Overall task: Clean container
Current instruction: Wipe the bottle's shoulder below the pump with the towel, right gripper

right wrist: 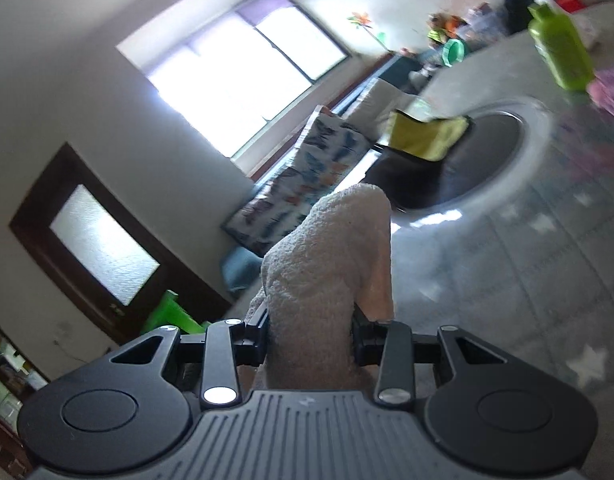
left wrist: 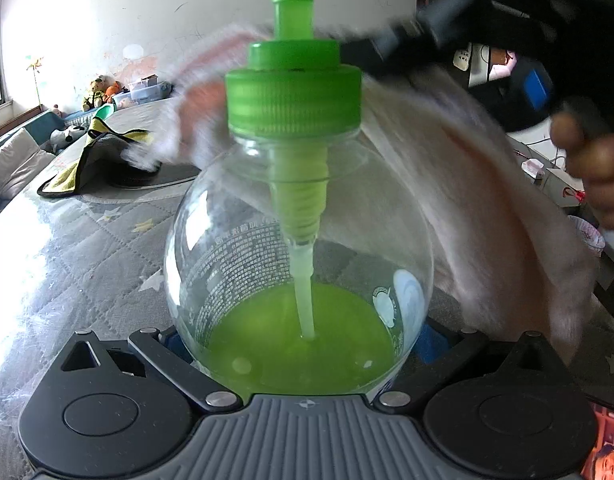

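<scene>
Left gripper (left wrist: 303, 344) has its jaws closed around the round belly of a clear pump bottle (left wrist: 299, 248), gripping it low down. The bottle stands upright between the fingers, with green liquid soap (left wrist: 299, 340) pooled at the bottom and a green pump cap (left wrist: 294, 96) above them. Right gripper (right wrist: 310, 332) is nearly closed, pinching a white terry towel (right wrist: 331, 256) that sticks up past its fingertips. In the left wrist view the towel (left wrist: 467, 200) is blurred, draped behind and to the right of the bottle's shoulder and neck; whether it touches the bottle can't be told. The right gripper (left wrist: 387, 46) sits beside the cap, and a person's hand (left wrist: 599, 168) holds its handle. A grey quilted cover (left wrist: 107, 240) lies under everything. A yellow-edged cloth (left wrist: 95, 152) lies well beyond the fingers.
</scene>
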Demonstrator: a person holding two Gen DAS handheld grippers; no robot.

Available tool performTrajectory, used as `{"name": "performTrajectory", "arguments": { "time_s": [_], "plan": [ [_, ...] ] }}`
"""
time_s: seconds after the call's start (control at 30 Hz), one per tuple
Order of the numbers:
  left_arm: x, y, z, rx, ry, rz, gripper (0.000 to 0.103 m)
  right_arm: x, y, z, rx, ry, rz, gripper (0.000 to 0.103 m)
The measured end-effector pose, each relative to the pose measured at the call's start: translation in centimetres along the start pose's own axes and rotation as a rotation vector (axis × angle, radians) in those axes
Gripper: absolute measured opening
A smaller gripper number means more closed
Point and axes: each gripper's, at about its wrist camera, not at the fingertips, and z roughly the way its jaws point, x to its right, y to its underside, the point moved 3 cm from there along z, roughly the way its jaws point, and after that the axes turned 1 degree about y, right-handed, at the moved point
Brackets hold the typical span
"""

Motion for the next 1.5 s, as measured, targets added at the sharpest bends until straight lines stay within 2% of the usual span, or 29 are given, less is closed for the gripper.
{"name": "performTrajectory", "arguments": {
  "time_s": [0.3,0.53,0.93,1.13,1.3,1.5],
  "plan": [
    [0.0,0.0,0.1,0.0,0.001,-0.001,0.103,-0.9,-1.8,3.6,-0.013,-0.062,-0.017,0.038],
    [0.0,0.0,0.1,-0.001,0.001,-0.002,0.103,1.3,-0.7,5.6,-0.065,0.019,0.0,0.038],
    [0.0,-0.1,0.2,-0.001,0.001,-0.001,0.103,4.0,1.8,3.9,-0.095,0.114,0.016,0.038],
    [0.0,-0.1,0.2,0.0,0.001,-0.001,0.103,4.0,2.9,1.9,-0.092,0.13,0.016,0.038],
    [0.0,0.0,0.1,-0.001,0.001,0.0,0.103,2.5,2.2,0.2,-0.052,0.086,0.015,0.038],
    [0.0,0.0,0.1,-0.001,0.001,0.0,0.103,-0.6,0.1,-0.4,0.01,-0.022,-0.029,0.038]
  ]
}}
